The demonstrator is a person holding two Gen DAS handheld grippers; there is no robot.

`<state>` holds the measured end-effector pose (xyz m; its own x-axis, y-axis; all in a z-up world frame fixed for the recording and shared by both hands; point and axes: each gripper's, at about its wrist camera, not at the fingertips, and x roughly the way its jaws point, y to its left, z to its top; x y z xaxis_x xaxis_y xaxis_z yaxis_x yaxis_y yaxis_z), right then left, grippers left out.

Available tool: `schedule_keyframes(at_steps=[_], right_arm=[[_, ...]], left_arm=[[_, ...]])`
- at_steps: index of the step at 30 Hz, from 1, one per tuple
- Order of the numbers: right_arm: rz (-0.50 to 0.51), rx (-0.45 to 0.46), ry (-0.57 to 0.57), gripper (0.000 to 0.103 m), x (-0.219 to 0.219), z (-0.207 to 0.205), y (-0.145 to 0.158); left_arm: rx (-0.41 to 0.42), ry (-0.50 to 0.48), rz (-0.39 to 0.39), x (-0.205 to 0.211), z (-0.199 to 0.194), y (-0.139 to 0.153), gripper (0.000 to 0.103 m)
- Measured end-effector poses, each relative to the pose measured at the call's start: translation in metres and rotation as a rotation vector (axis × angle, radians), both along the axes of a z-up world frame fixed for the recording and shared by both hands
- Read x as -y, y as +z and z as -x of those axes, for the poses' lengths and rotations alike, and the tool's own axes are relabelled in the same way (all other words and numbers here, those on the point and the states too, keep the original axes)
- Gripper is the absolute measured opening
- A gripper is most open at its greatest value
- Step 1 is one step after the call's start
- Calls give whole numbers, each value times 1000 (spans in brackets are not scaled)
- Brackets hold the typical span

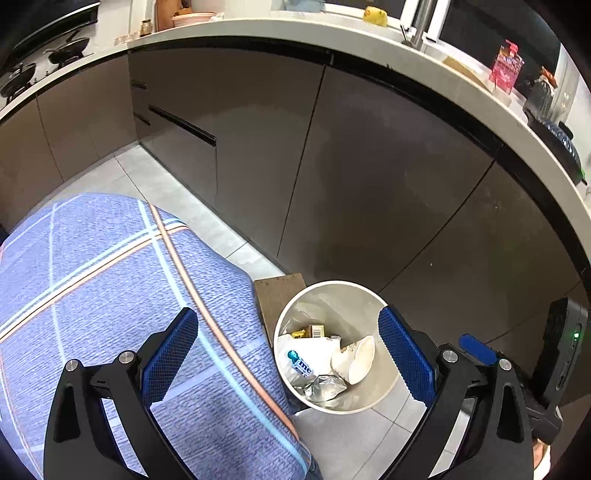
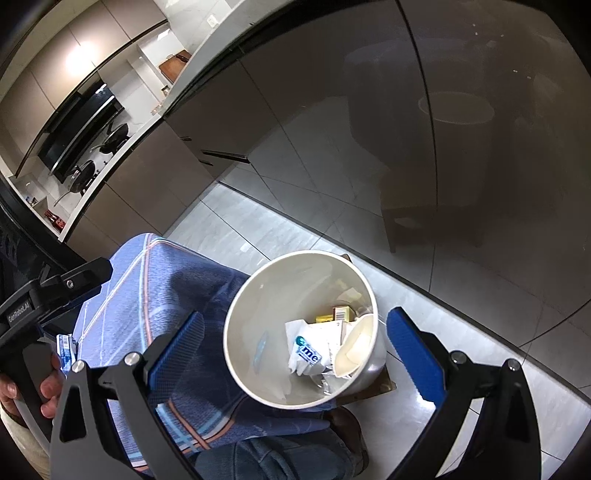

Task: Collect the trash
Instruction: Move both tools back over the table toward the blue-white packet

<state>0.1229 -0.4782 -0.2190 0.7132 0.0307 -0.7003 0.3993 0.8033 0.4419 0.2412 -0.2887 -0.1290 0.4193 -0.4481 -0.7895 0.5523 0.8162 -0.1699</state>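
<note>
A white round trash bin stands on the tiled floor by the cabinets; it also shows in the right wrist view. Inside lie a white paper cup, a white wrapper with blue print, crumpled foil and a small yellow box. The cup, wrapper and box show in the right wrist view too. My left gripper is open and empty above the bin's left side. My right gripper is open and empty right above the bin.
A table with a blue plaid cloth stands left of the bin. A brown wooden block lies behind the bin. Dark cabinet fronts rise beyond, under a white countertop with a pink bottle.
</note>
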Motion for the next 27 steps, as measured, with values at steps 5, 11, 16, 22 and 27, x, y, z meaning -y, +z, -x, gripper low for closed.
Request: schedule_keyframes(at_steps=[5, 11, 16, 22, 27], right_arm=[[24, 28, 31, 100, -17, -2, 15], [33, 77, 83, 100, -41, -5, 40], [54, 117, 164, 100, -74, -17, 64], [76, 148, 292, 100, -128, -37, 85], [82, 155, 407, 99, -180, -58, 96]], left_arm=[[6, 35, 29, -25, 4, 18, 94], [45, 84, 51, -77, 15, 50, 94], [81, 171, 85, -142, 22, 76, 94], [113, 329, 105, -237, 32, 89, 94], [103, 512, 128, -329, 46, 83, 94]])
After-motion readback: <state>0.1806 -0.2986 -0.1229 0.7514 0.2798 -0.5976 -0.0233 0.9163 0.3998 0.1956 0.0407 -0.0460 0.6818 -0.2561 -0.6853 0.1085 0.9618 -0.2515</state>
